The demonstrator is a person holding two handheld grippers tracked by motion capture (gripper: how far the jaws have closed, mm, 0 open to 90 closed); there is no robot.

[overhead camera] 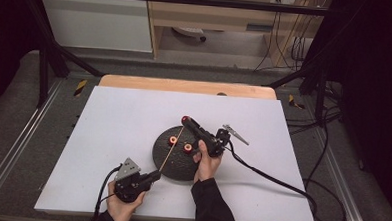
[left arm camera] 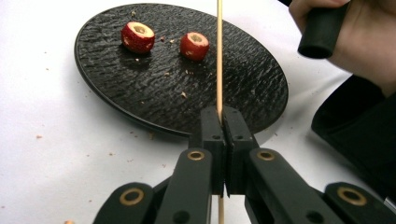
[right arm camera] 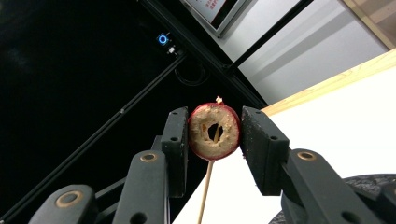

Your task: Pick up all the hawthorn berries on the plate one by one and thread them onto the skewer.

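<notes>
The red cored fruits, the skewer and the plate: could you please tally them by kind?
Red cored fruits: 3 (on the plate; in the right tongs)
Wooden skewer: 1
Black plate: 1
Total: 5

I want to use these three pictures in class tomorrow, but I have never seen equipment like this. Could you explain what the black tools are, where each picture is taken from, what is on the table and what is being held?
A person at a white table holds a hand-operated tool with two black jaws in each hand. The wide picture looks down from above; each of the other two comes from a small camera riding on one tool, looking along its jaws.

On the table lies a round black plate with two small red cored fruit pieces on it.

The left gripper is clamped shut on a thin wooden skewer, which reaches out over the plate. The right gripper squeezes a third red fruit ring by its sides. The skewer's tip pokes through the ring's hole, so the fruit appears to be getting threaded onto the stick.
</notes>
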